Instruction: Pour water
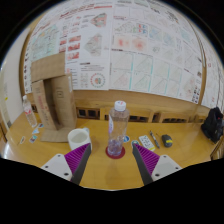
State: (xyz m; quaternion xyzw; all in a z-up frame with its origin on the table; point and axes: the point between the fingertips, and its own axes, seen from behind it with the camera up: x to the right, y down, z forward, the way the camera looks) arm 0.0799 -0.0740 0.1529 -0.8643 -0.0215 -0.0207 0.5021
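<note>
A: Yellow desk (110, 172) underfoot, and a back wall papered with printed charts (120, 45), a big run of them side by side.

B: One clear plastic bottle (118, 128), upright, white cap on, standing on a pink coaster (115, 152). It's just ahead of the claw (112, 160), in line with the gap between the fingers.

A: And the claw?

B: Released. Both purple pads (78, 157) are spread wide, clear air on either side, nothing gripped.

A: Count outward for me.

B: One white cup (78, 137) left of the bottle, close by but apart. Farther left, one glass (31, 131) near the desk's edge, with a second, slimmer clear bottle (28, 109) behind it. One cardboard box (50, 92) stands tall behind those.

A: Right side?

B: A few small items (150, 141) lying on the desk, too small to name. One dark bag (212, 123) at the far right end.
</note>
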